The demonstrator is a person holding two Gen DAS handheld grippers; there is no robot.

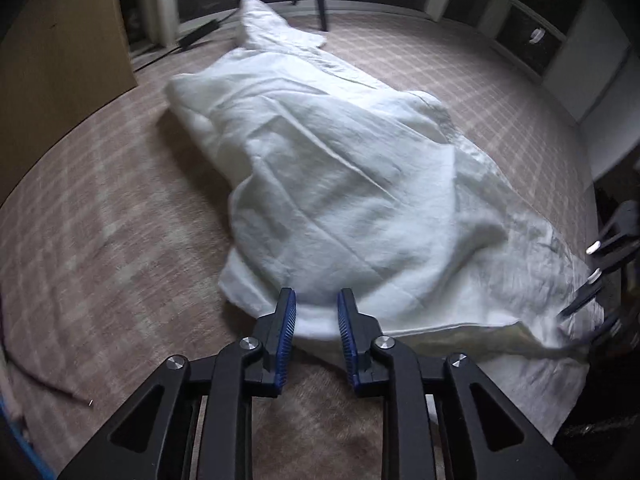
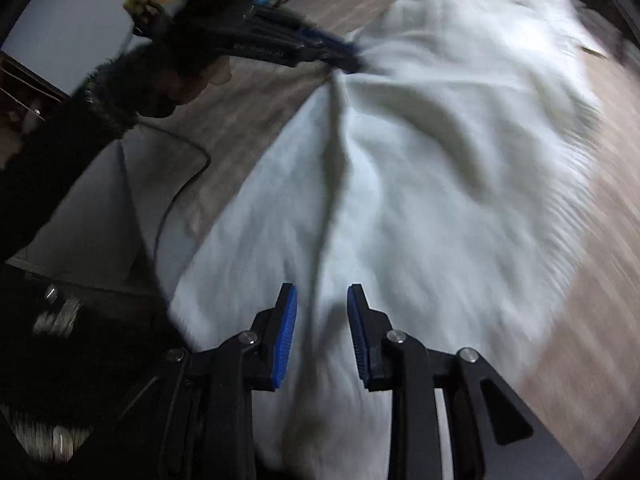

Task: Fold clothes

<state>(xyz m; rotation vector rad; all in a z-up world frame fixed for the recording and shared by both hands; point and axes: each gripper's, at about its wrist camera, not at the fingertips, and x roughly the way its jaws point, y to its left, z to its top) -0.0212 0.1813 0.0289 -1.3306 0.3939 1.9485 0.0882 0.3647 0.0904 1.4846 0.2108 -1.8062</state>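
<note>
**White garment spread for folding, both grippers at its near edge**

Checked pinkish carpet [image 1: 100, 208] forms the working surface, bounded by dark window frames and a tan board [image 1: 60, 72] at the far left. On it lies the white garment [image 1: 340, 184], stretched lengthwise away from the left wrist camera, its far end narrowing toward a chair leg [image 1: 322, 12]. The cloth is thin, creased and partly translucent at the right hem, so it is judged light, soft and limp: it will sag and slide unless held at two points. Corners and hem edges offer the best purchase; the near hem rises slightly off the carpet.

The left gripper [image 1: 317, 334] has its blue-padded jaws apart, with the near hem lying between and just beyond them; nothing is clamped. In the right wrist view this gripper [image 2: 340, 56] appears at a bunched fold from which creases radiate, though blur prevents judging contact. The right gripper [image 2: 322, 334] also stands with jaws apart above the cloth; from the left wrist view it [image 1: 588, 300] sits at the garment's right corner, blurred.

No containers are visible. A thin cable [image 2: 176, 200] crosses a grey mat [image 2: 100, 208] beside the garment, and a dark cord [image 1: 48, 384] lies on the carpet, well apart.
</note>
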